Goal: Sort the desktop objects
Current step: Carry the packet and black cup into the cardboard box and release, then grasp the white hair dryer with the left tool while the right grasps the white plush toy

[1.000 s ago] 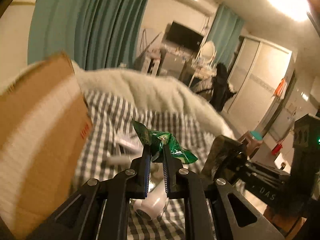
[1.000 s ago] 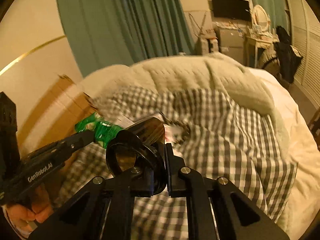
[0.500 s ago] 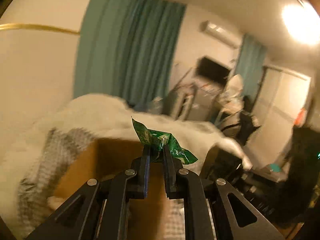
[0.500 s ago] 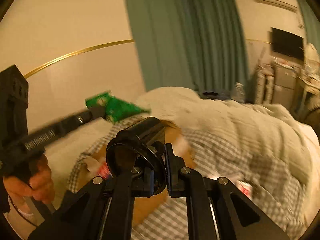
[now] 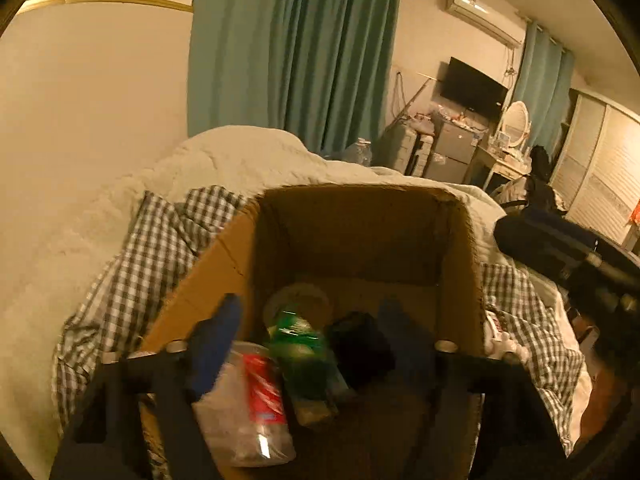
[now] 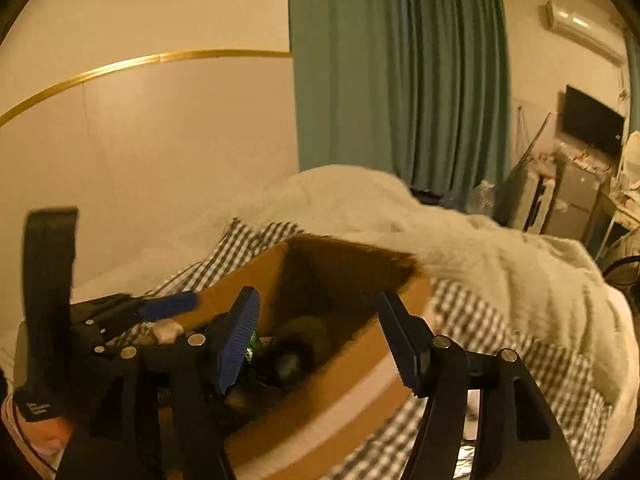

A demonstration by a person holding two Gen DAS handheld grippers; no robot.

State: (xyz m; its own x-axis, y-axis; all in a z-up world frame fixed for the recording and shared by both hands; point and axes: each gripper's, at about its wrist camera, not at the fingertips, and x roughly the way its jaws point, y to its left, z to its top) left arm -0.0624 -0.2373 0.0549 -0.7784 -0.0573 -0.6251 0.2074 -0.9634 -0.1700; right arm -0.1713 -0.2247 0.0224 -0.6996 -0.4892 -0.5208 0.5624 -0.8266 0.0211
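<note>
Both hands are at the drop-off step of the sorting: the left gripper [image 5: 312, 322] and the right gripper [image 6: 320, 340] hang over the open brown cardboard box [image 5: 460, 248] that sits on the grey-and-white checked bedspread [image 5: 132, 264], and the jaws of both are opening, well spread, with no pad pressing on anything. In the left wrist view the crinkly green foil snack packet [image 5: 300, 352] shows between the blue-padded fingers [image 5: 218, 336], blurred and apparently already free and dropping into the box; the blur makes it hard to be sure it has fully left the pads. Beside it lies a dark rounded object [image 5: 360, 344], probably a black cylinder, and a clear plastic pouch with a red label [image 5: 248, 400] rests nearer the camera; these are smeared too. From the right wrist view the box interior is dim, with a scrap of green [image 6: 253, 347] and dark shapes on the bottom. With both items seemingly delivered, the next move calls for lifting both grippers clear of the box walls and swinging back to the bedspread, where a small white item [image 5: 500, 344] lies by the box's right side.
</note>
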